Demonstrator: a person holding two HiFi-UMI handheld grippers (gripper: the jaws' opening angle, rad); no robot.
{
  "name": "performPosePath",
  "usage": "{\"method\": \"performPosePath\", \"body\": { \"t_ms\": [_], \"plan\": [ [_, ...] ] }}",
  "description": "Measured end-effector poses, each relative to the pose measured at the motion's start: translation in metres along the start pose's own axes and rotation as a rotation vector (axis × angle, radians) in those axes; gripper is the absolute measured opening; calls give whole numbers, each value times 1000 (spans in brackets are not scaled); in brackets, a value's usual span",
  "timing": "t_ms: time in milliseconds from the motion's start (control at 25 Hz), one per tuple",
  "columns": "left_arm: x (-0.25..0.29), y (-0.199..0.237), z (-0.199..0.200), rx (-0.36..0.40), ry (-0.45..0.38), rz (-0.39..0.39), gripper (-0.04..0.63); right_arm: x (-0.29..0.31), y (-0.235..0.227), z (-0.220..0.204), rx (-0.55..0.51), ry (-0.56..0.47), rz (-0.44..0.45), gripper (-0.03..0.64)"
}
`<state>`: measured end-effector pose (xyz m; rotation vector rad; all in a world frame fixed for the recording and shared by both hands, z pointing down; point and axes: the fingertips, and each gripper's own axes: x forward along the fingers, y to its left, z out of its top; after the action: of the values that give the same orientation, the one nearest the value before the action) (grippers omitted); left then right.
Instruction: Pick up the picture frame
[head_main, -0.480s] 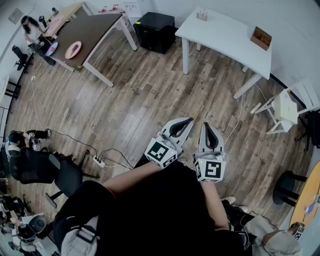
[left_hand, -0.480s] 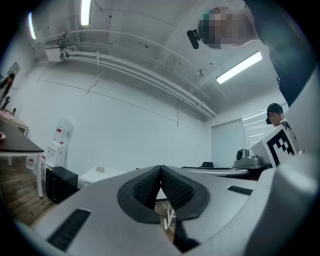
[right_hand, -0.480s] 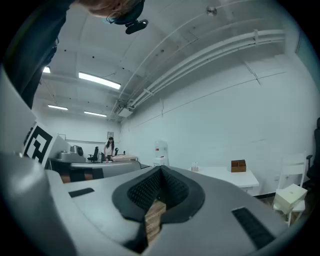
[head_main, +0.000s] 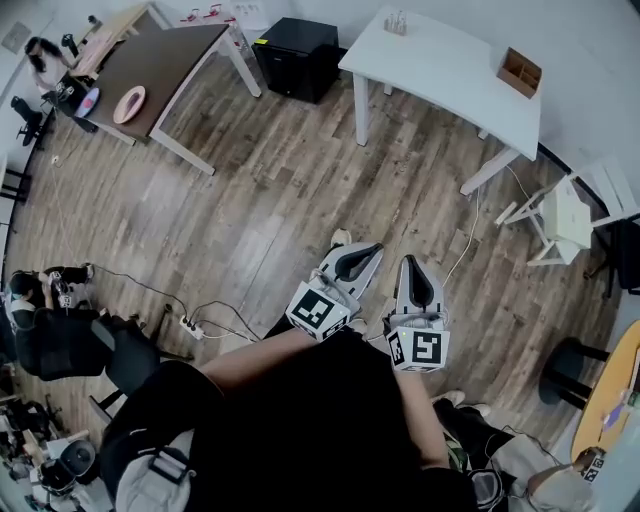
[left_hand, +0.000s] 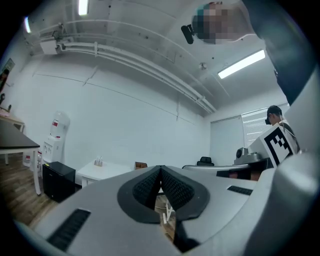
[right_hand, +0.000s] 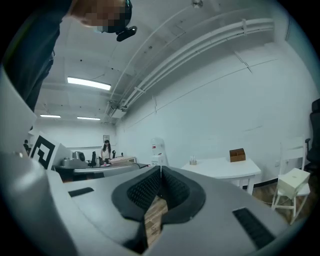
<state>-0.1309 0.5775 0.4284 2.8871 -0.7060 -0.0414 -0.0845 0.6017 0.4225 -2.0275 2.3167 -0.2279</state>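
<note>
I cannot make out a picture frame in any view. In the head view my left gripper (head_main: 374, 248) and right gripper (head_main: 412, 262) are held side by side in front of the person's body, above the wooden floor. Both point towards a white table (head_main: 450, 70). The jaws of each are shut with nothing between them. The left gripper view shows the left gripper (left_hand: 160, 168) with pads pressed together, pointing level at the white table (left_hand: 102, 170). The right gripper view shows the same for the right gripper (right_hand: 160, 167), with the table (right_hand: 225, 167) beyond it.
A wooden box (head_main: 520, 72) and a small rack (head_main: 397, 22) stand on the white table. A black cabinet (head_main: 297, 58) and a brown table (head_main: 165, 60) are at the back left. A white chair (head_main: 570, 215) is on the right. A power strip (head_main: 190, 322) with cables lies left.
The whole head view has shifted slightly, with the tables now a little further left and up. Both grippers stay shut and side by side.
</note>
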Motion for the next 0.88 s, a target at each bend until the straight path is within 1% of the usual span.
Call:
{"method": "performPosePath", "body": {
  "t_ms": [120,200,280,400,520,640,760,880],
  "plan": [
    [23,25,-6,-33,1,-13,12,28,-11,-6,5,32,6,29],
    [40,50,-5,-33,3,-2,12,53,-18,-10,6,52,16,29],
    [58,85,-5,-38,10,32,12,82,-27,-12,5,66,18,29],
    [86,143,-4,-76,9,62,12,138,-40,-8,-22,89,30,29],
    [113,194,6,-96,-2,61,12,197,-57,2,-42,98,35,29],
    [134,242,19,-111,-10,70,12,252,-74,14,-37,96,25,29],
    [152,289,33,-126,-14,77,12,301,-82,23,-46,114,28,29],
    [167,326,46,-150,-24,67,12,342,-84,27,-47,129,54,29]
  ]
}}
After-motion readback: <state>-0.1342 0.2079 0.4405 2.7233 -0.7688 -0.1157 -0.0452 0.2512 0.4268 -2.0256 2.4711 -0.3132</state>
